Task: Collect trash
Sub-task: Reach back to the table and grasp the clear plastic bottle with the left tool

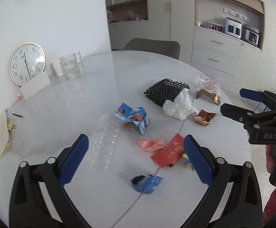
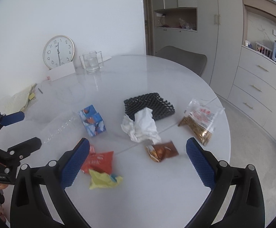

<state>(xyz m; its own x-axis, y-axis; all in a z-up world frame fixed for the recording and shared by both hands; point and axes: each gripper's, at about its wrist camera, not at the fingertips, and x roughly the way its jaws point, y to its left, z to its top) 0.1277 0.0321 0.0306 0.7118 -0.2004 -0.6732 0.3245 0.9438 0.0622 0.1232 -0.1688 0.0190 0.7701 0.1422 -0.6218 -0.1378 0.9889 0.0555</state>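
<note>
White table [image 1: 103,87] edge bare beyond trash [image 1: 177,107].

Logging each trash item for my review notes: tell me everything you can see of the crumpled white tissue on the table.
The crumpled white tissue is a loose wad of thin, soft-looking paper, creased and bunched, with peaks sticking up. It lies on the white table, near its middle. Its far side overlaps the near edge of the black mesh sleeve, partly covering it. The brown snack wrapper lies just in front of it, close by; whether they touch is unclear. No claw touches it.
</note>
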